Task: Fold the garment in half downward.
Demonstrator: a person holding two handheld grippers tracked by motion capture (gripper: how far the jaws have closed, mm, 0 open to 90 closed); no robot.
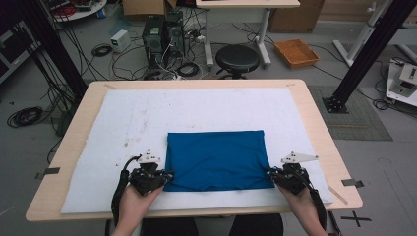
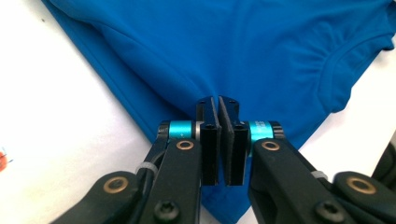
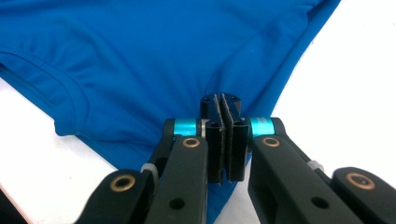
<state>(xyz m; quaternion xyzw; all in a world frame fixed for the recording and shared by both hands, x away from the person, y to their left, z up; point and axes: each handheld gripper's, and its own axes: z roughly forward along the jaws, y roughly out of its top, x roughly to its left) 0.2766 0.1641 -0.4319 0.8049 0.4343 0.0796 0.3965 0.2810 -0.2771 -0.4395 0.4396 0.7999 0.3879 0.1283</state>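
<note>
A blue T-shirt (image 1: 216,158), folded into a rectangle, lies flat on the white mat (image 1: 137,118) near the table's front edge. My left gripper (image 1: 166,176) is at the shirt's near left corner, and in the left gripper view its jaws are shut on the blue cloth (image 2: 233,56), with the left gripper (image 2: 218,100) pinching a fold. My right gripper (image 1: 270,173) is at the near right corner. In the right gripper view the right gripper (image 3: 221,99) is shut on the blue cloth (image 3: 154,51). The collar seam (image 3: 70,88) shows to the left.
The white mat covers most of the wooden table (image 1: 314,113). Beyond the table stand a black stool (image 1: 237,58), computer towers (image 1: 162,32), floor cables and an orange tray (image 1: 296,52). Black frame posts (image 1: 366,54) rise at both sides.
</note>
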